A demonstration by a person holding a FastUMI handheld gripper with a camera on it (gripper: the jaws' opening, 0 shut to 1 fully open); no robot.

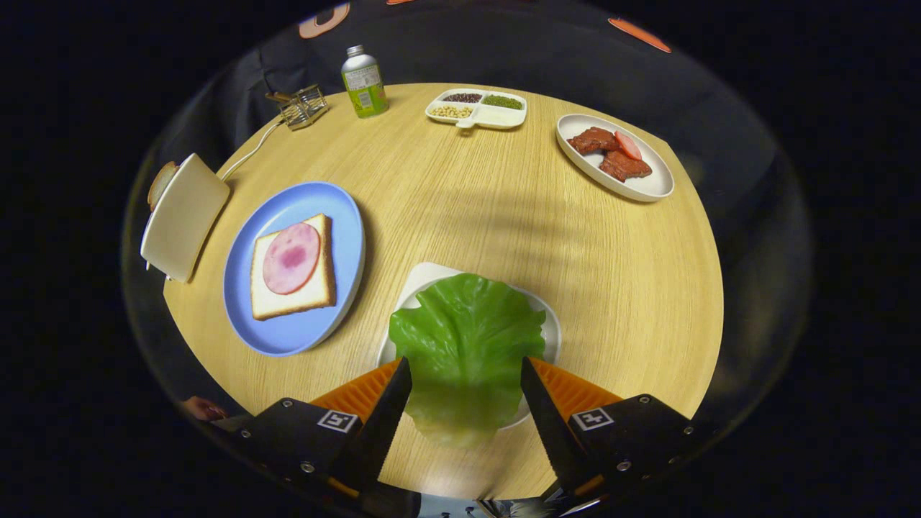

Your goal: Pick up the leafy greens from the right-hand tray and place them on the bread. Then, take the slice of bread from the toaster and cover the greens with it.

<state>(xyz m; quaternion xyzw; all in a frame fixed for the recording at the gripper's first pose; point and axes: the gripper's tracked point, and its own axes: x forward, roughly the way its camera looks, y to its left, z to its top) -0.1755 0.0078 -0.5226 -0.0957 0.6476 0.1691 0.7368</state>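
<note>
Gripper view, hand-held gripper [466, 370] open w/ 1 lettuce leaf [466, 338] betw fingers, 3 plates

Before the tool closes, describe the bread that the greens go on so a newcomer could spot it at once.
Start at the round wooden table and find the blue plate, left of the white tray holding the lettuce leaf between the open tool fingers. The bread slice lies flat on that plate. It alone carries a round pink ham slice; the other slice stands in the toaster.
</note>
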